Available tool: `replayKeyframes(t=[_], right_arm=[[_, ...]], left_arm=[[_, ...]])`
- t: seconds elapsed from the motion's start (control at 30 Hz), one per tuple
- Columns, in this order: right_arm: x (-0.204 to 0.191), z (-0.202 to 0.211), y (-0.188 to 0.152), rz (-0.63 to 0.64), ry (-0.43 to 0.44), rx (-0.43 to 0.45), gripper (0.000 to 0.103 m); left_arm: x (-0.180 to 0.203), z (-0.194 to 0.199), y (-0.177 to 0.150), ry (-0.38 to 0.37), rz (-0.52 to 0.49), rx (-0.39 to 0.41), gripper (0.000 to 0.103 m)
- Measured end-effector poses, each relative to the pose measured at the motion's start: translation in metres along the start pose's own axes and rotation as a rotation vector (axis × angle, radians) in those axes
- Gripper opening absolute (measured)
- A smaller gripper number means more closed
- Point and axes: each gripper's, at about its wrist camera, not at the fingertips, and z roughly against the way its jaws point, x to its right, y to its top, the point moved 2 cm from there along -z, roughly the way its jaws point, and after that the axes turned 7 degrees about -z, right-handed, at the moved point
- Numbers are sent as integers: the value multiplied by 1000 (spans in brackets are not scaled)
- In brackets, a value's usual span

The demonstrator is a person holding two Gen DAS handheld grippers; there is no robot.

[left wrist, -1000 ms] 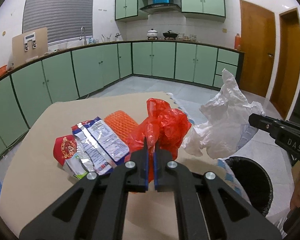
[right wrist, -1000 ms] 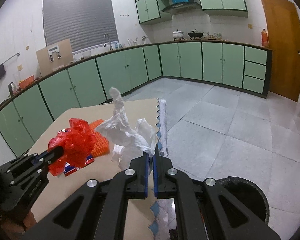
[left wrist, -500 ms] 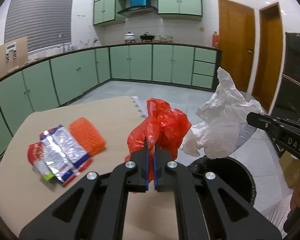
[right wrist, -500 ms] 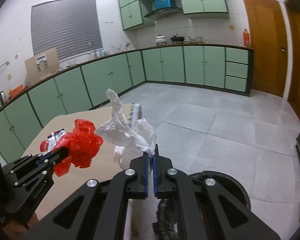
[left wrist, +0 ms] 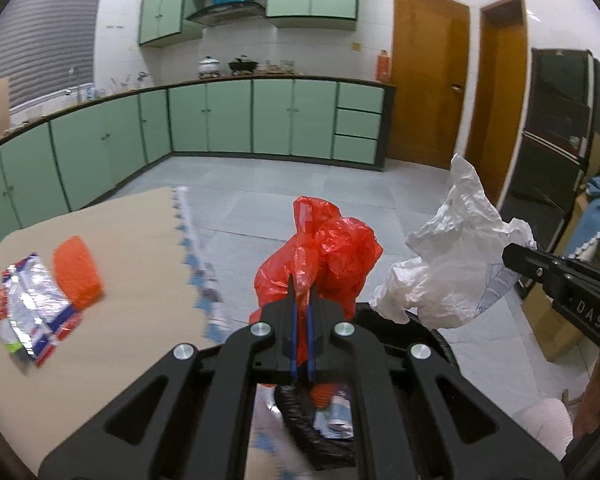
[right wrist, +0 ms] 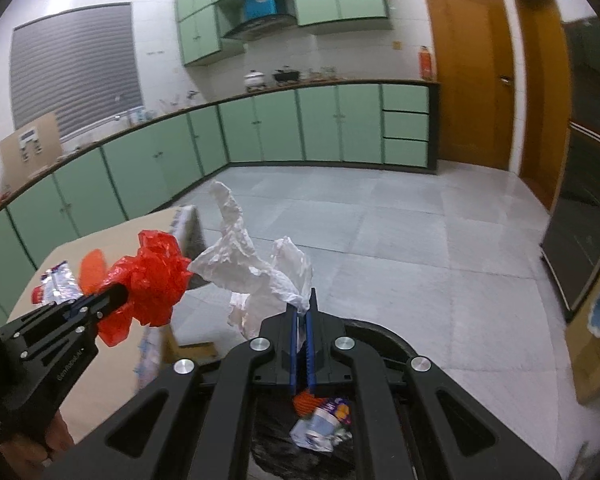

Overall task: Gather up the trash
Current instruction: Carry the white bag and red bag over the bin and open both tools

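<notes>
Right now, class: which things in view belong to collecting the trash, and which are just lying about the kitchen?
Belongs to the job:
red plastic bag, in left claw
white plastic bag, in right claw
black bin
foil wrappers
orange net

Just lying about:
white pot
black pan

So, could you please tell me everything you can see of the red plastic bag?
The red plastic bag is thin, glossy and crumpled into a loose bunch. It hangs in the air, pinched at its lower edge by the shut left tool, clear of the table. The white bag in the right tool is just beside it, and the black trash bin lies below.
</notes>
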Motion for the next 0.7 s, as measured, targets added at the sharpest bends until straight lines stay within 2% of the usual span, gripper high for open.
replayKeyframes(t=[0.33,0.63,0.7], right_arm=[[56,-16,-23,-51,-104,-58,4],[90,-54,-32,-118,-118,-156,4],[96,-62,-34,-123,-125,-172,9]], left_arm=[[56,-47,-14,-90,-33,-74,2],[81,-90,-21,-134,-72,-147,3],[81,-101,-19,-140,-78,-165,6]])
